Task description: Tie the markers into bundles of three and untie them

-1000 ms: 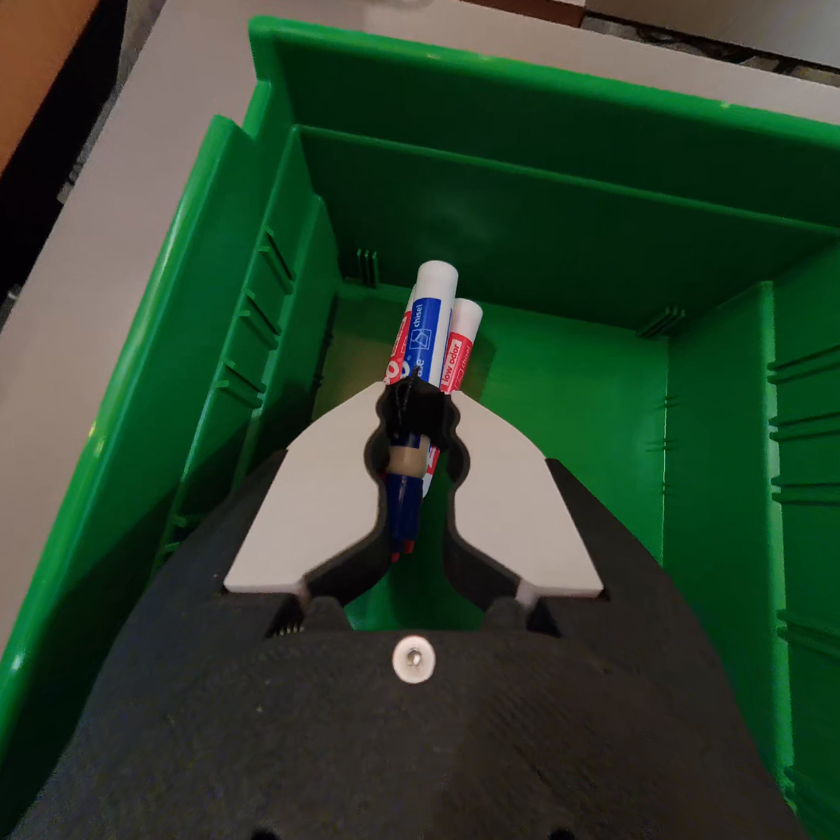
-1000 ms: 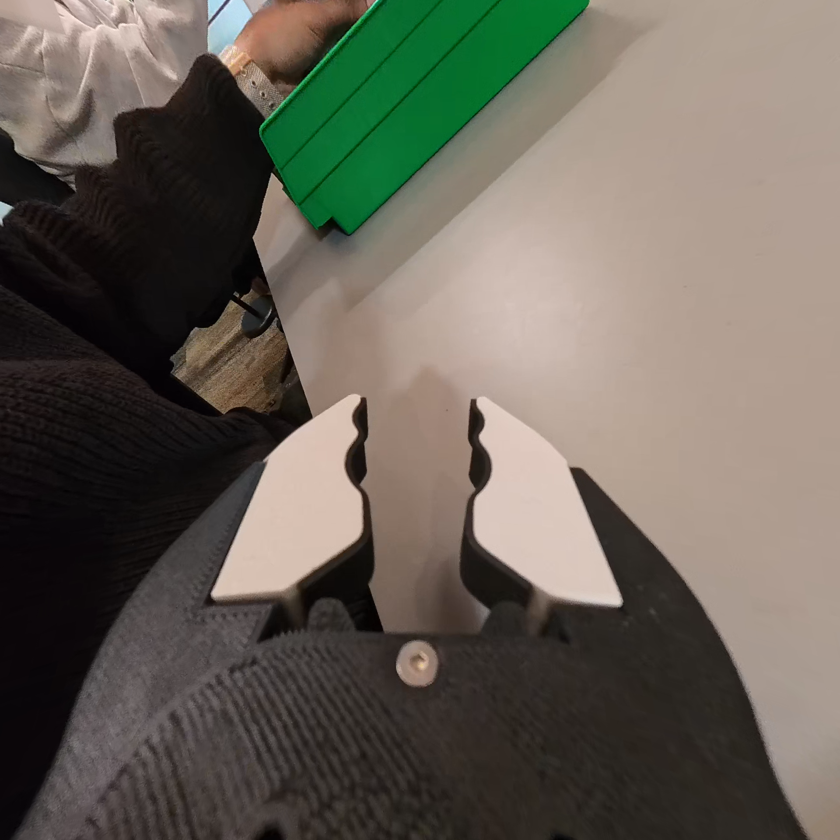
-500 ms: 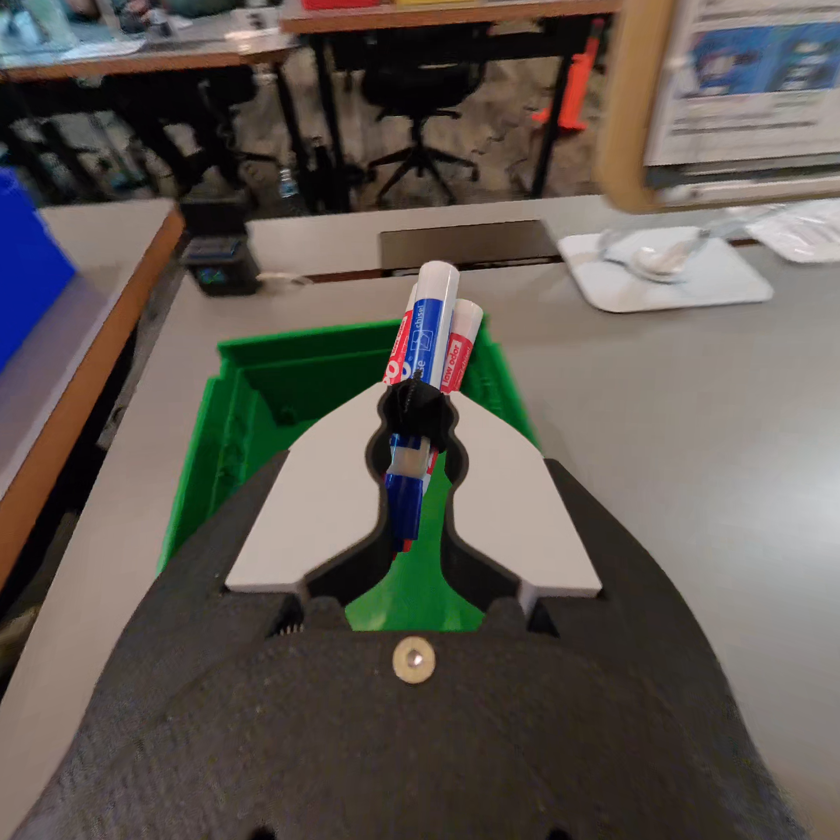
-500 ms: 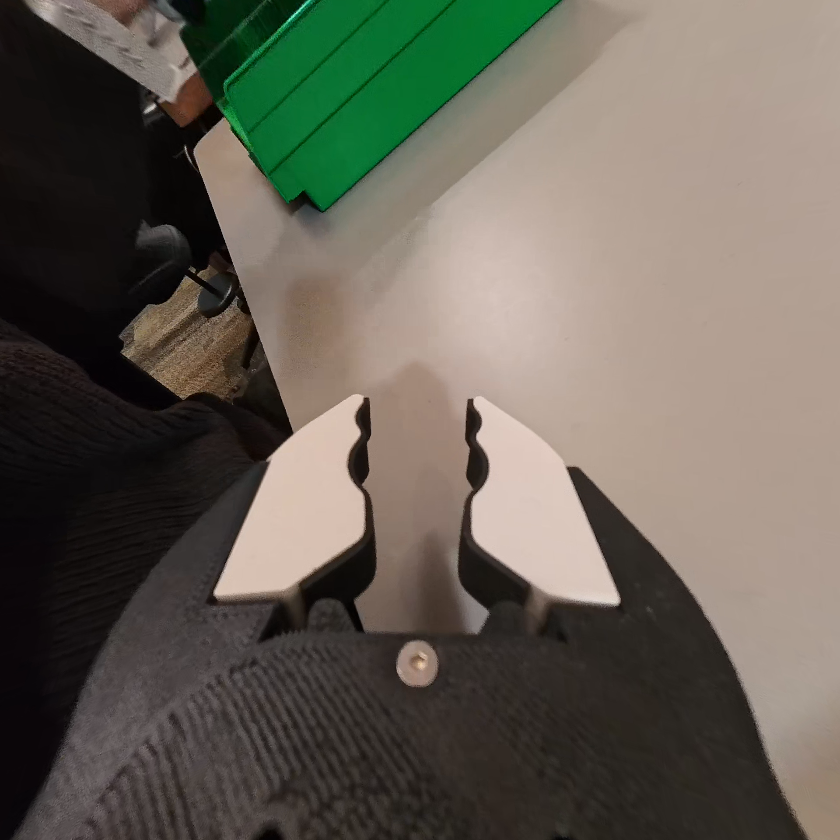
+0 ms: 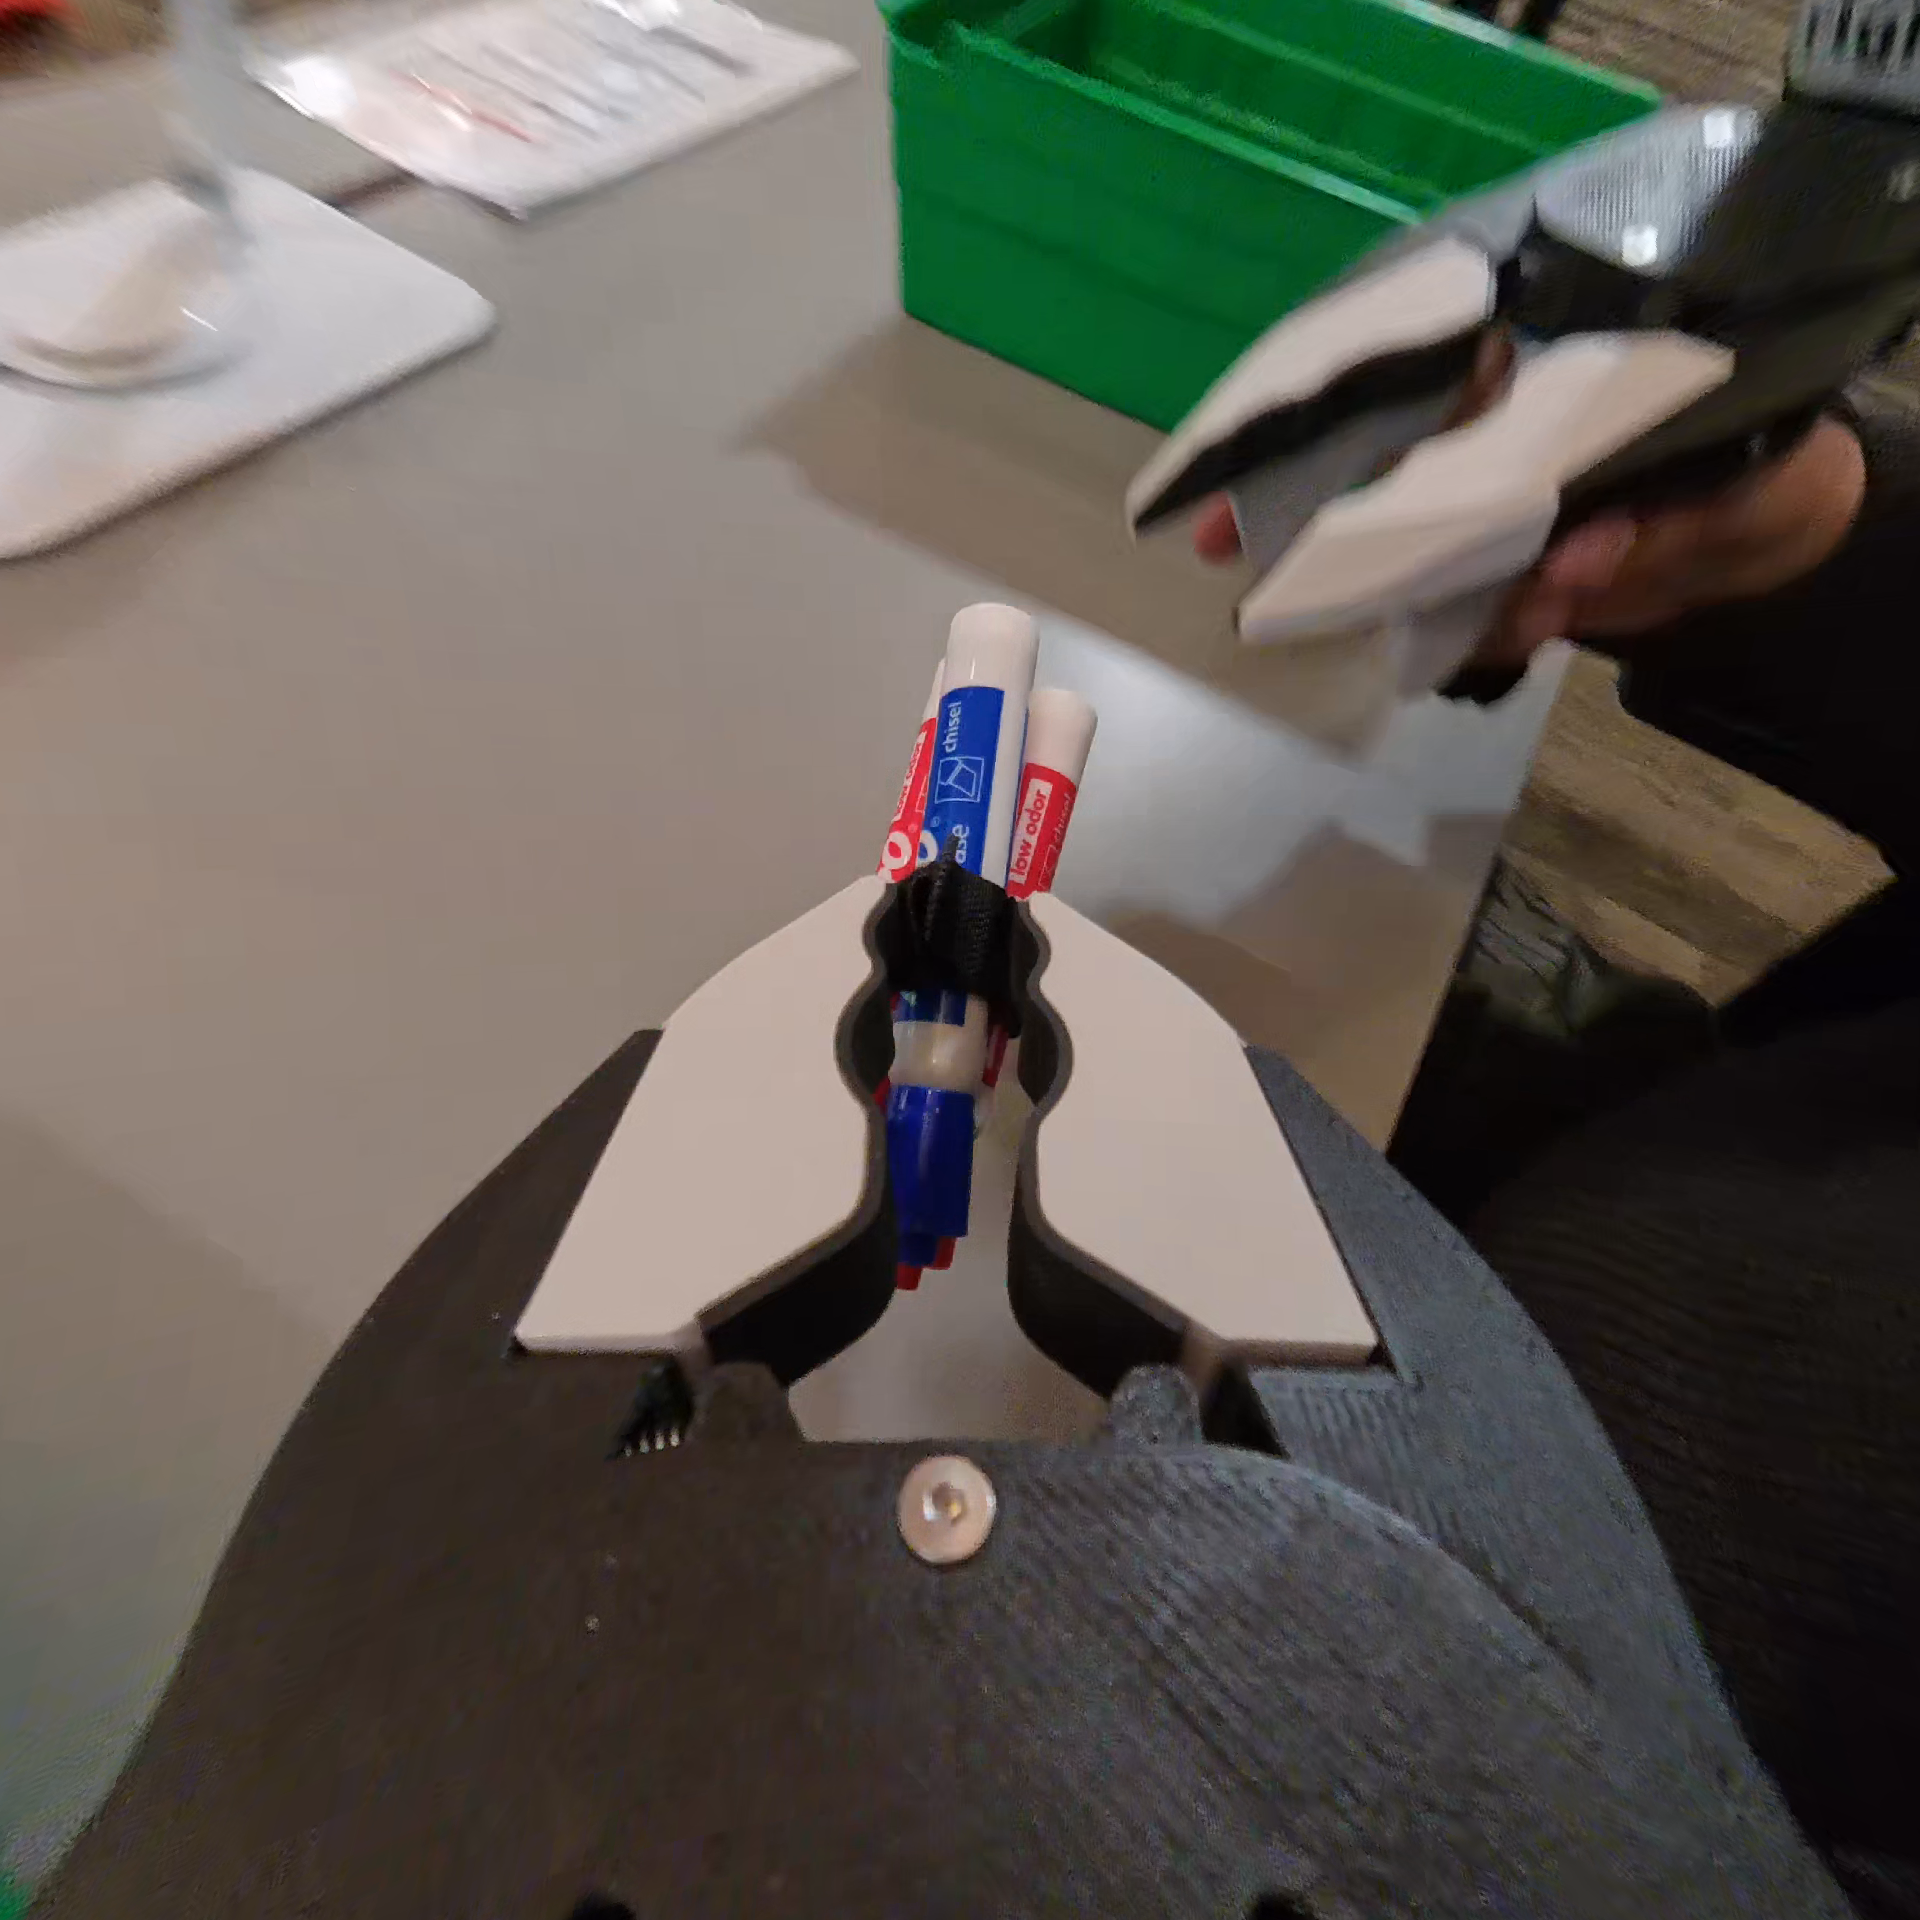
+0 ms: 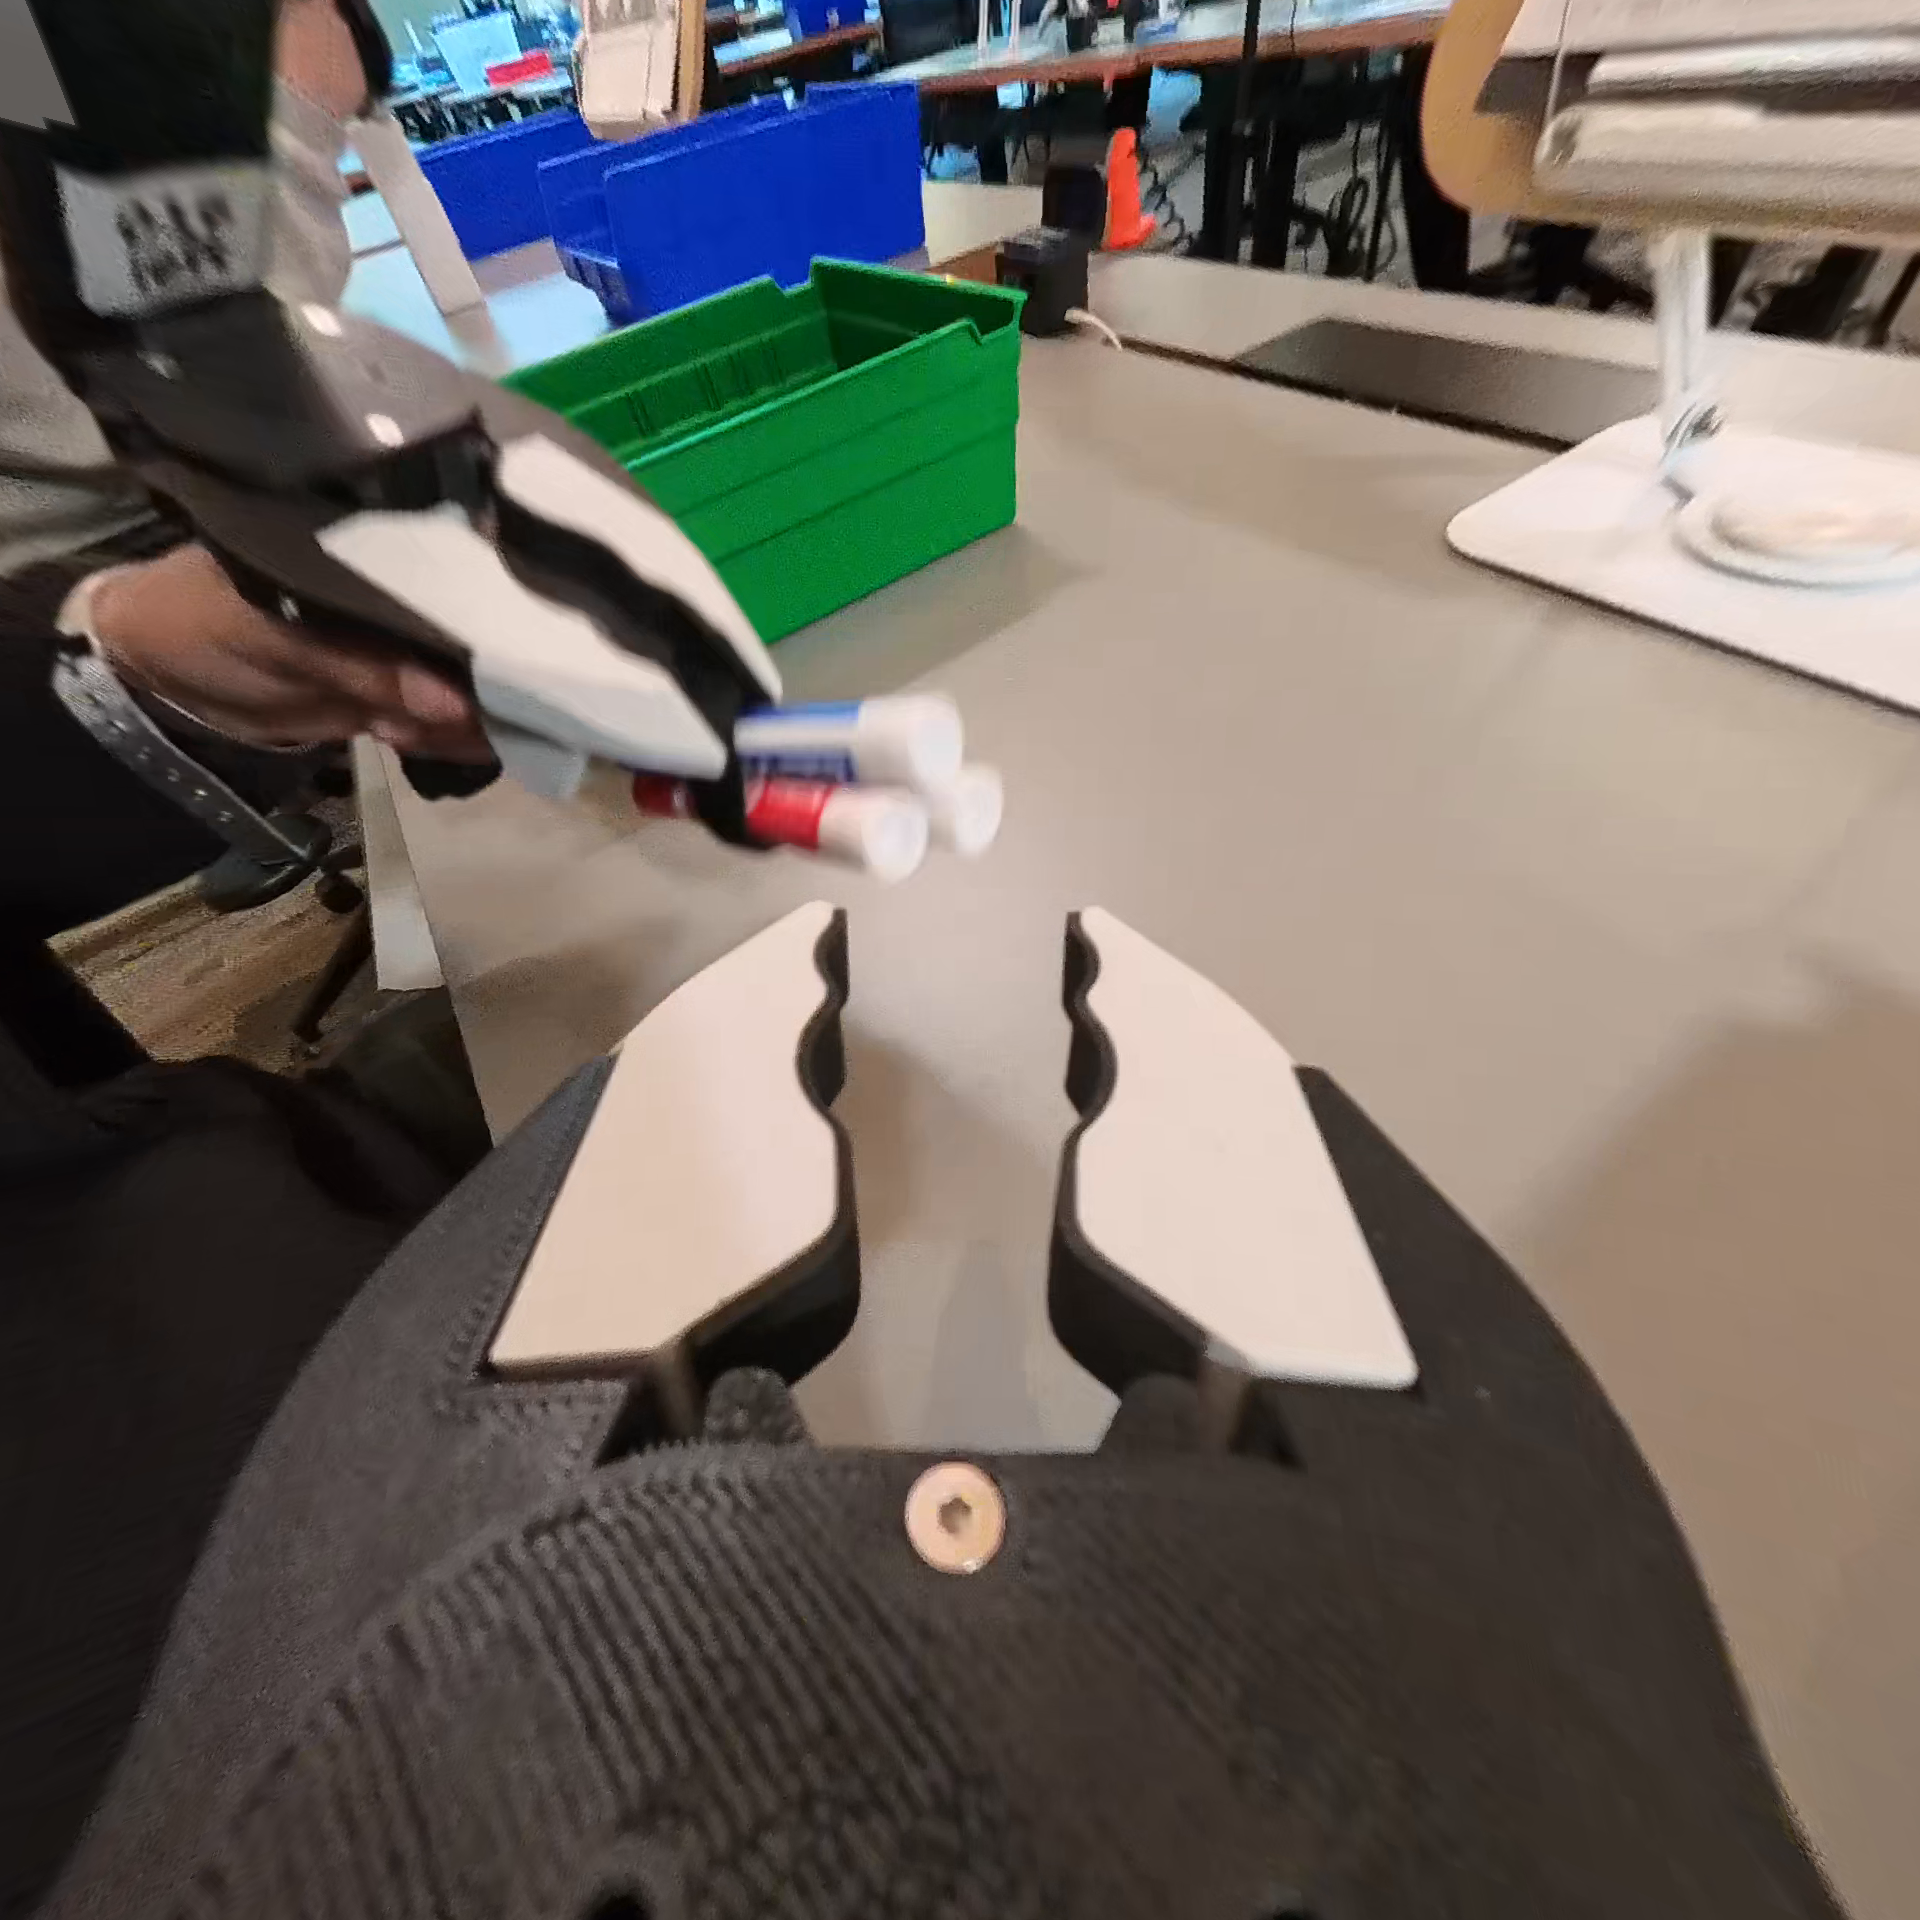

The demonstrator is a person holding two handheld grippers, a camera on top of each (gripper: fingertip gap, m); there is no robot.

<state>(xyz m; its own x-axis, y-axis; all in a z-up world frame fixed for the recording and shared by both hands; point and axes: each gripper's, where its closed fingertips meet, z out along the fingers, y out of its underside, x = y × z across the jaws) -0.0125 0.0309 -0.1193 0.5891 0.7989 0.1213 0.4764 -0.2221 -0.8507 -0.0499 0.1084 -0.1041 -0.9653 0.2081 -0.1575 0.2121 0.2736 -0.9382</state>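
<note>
Left tongs [image 5: 951,914] clamp strapped marker bundle [image 5: 982,769], now lifted clear of green bin [image 5: 1091,249], above worktop [image 5: 416,779]; right tongs [image 6: 954,935] agape, empty.

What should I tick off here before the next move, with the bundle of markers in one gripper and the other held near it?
1. Left gripper shut on the marker bundle: ok.
2. Black strap around the markers: ok; fastening cannot tell.
3. Right gripper open, nothing between its fingers: ok.
4. Bundle clear of the green bin: ok, over the grey table.
5. Right gripper lined up with the bundle: cannot tell; the frames are blurred.
6. Number of markers: three white ends show; more cannot tell.
</note>
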